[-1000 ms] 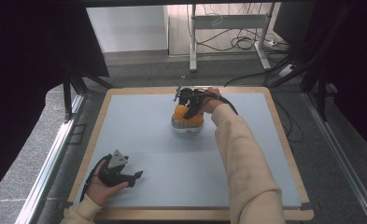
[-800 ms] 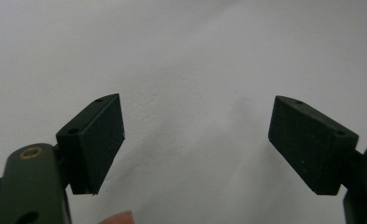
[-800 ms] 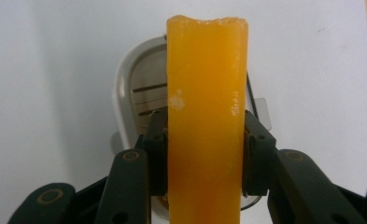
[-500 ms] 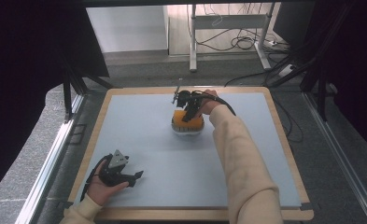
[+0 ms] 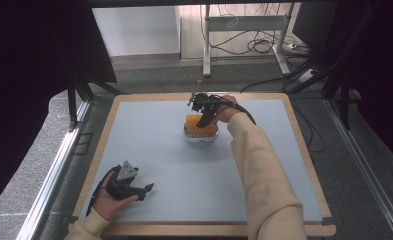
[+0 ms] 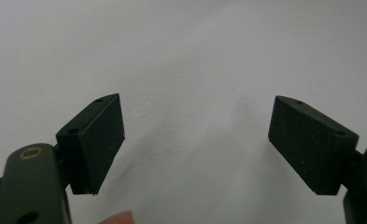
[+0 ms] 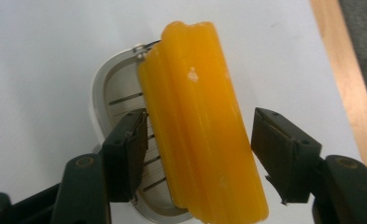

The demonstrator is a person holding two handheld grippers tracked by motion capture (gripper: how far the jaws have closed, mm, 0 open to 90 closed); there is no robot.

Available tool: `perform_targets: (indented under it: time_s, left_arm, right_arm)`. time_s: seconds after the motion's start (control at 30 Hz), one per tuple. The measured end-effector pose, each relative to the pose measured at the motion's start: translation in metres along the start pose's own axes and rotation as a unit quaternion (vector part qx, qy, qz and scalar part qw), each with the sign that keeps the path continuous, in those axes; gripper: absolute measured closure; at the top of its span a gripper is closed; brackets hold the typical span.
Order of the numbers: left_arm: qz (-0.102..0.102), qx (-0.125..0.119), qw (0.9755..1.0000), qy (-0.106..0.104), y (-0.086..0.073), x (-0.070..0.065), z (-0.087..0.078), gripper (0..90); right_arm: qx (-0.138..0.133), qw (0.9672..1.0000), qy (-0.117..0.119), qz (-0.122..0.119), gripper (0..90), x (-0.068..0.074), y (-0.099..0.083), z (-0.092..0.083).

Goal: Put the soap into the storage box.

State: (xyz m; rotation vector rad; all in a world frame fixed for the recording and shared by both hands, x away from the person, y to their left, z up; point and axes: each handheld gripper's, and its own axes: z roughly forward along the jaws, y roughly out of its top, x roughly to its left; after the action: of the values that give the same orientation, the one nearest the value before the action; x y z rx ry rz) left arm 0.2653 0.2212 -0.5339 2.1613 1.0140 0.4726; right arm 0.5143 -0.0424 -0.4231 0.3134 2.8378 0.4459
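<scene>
An orange soap bar (image 7: 204, 121) lies tilted across a white slotted soap dish (image 7: 111, 88) on the pale blue table top. My right gripper (image 7: 197, 154) straddles the bar. Its jaws have just been opening, and a gap shows at the right pad (image 7: 284, 154). In the high view the bar (image 5: 200, 125) and dish (image 5: 199, 138) sit at the far middle of the table, under the right gripper (image 5: 204, 119). My left gripper (image 5: 146, 190) rests near the front left, and in its own view it is open (image 6: 195, 140) over bare table.
A wooden rim (image 5: 304, 145) frames the table top. Dark frame posts (image 5: 74, 100) stand at the left, and cables (image 5: 264, 45) lie on the floor beyond the far edge. Bare table surface (image 5: 184, 180) lies between the two hands.
The right hand has stayed over the dish with only a slight shift. The left hand and its gripper have kept still.
</scene>
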Motion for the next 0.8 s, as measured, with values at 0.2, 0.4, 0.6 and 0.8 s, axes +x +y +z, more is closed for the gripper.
perform_targets:
  time_s: [0.2,0.4,0.6,0.8]
  left_arm:
    - [-0.001,-0.001,1.0000,0.000,0.000,0.000,0.000,18.7]
    - [-0.001,-0.001,1.0000,0.000,0.000,0.000,-0.001,18.7]
    - [0.000,0.001,1.0000,0.001,0.000,-0.001,-0.001,18.7]
    - [-0.001,0.000,1.0000,0.004,-0.001,-0.001,-0.002,18.7]
  right_arm:
    - [-0.005,0.9996,-0.006,0.026,32.7,-0.002,0.001,-0.002]
    - [-0.017,0.9991,-0.009,0.039,32.4,0.000,0.001,-0.004]
    - [-0.046,0.9962,-0.009,0.073,31.2,0.006,-0.008,-0.013]
    - [-0.064,0.9931,-0.017,0.097,30.1,0.016,-0.023,-0.022]
